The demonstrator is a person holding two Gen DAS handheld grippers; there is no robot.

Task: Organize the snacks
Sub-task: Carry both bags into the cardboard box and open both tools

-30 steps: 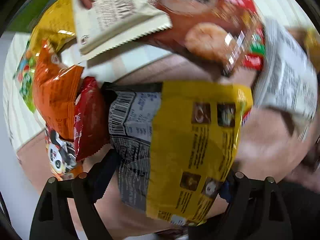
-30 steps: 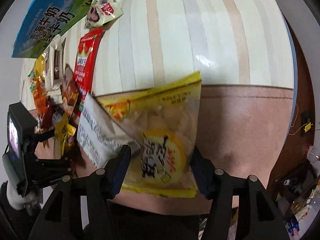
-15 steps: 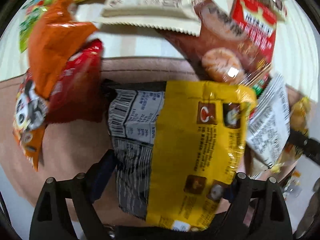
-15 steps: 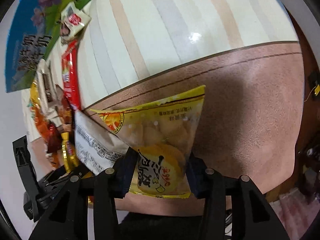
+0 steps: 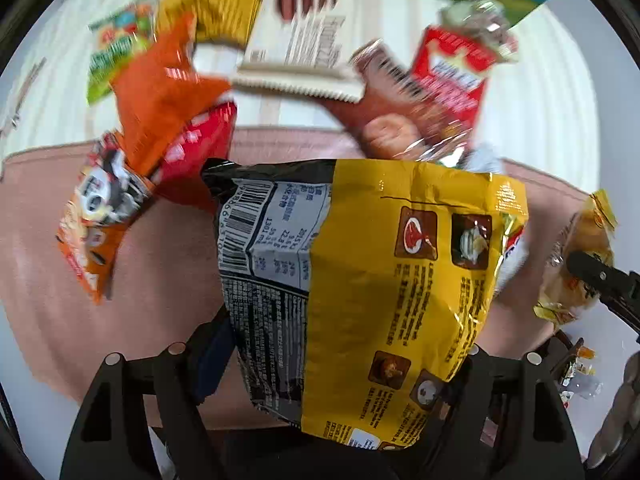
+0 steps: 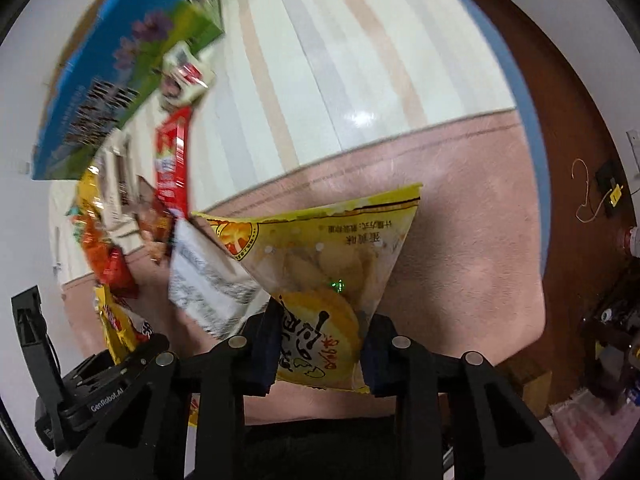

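A large yellow and black snack bag [image 5: 400, 260] hangs between the fingers of my left gripper [image 5: 344, 348], above the pink table border. The jaws are closing and the pads press on the bag's two sides. My right gripper [image 6: 322, 336] is shut on the lower end of a pale yellow see-through chips bag [image 6: 320, 248], which is lifted off the table. In the left wrist view that chips bag [image 5: 576, 248] appears at the far right, pinched in a dark finger. The left gripper's body [image 6: 100, 380] shows at the lower left of the right wrist view.
Loose snacks lie in a heap: an orange bag [image 5: 160, 92], a red bag [image 5: 196, 148], a panda-print bag [image 5: 96, 220], a cream pack [image 5: 304, 40], a brown pack [image 5: 384, 112], a red pack [image 5: 452, 76]. A white pack [image 6: 204, 276] lies beside the chips bag. A blue-green box [image 6: 112, 88] stands behind, on the striped tablecloth [image 6: 340, 60].
The right jaws have shut on the chips bag and lifted it. The left gripper has risen and rolled with the yellow bag, so the snack heap now looks smaller and farther.
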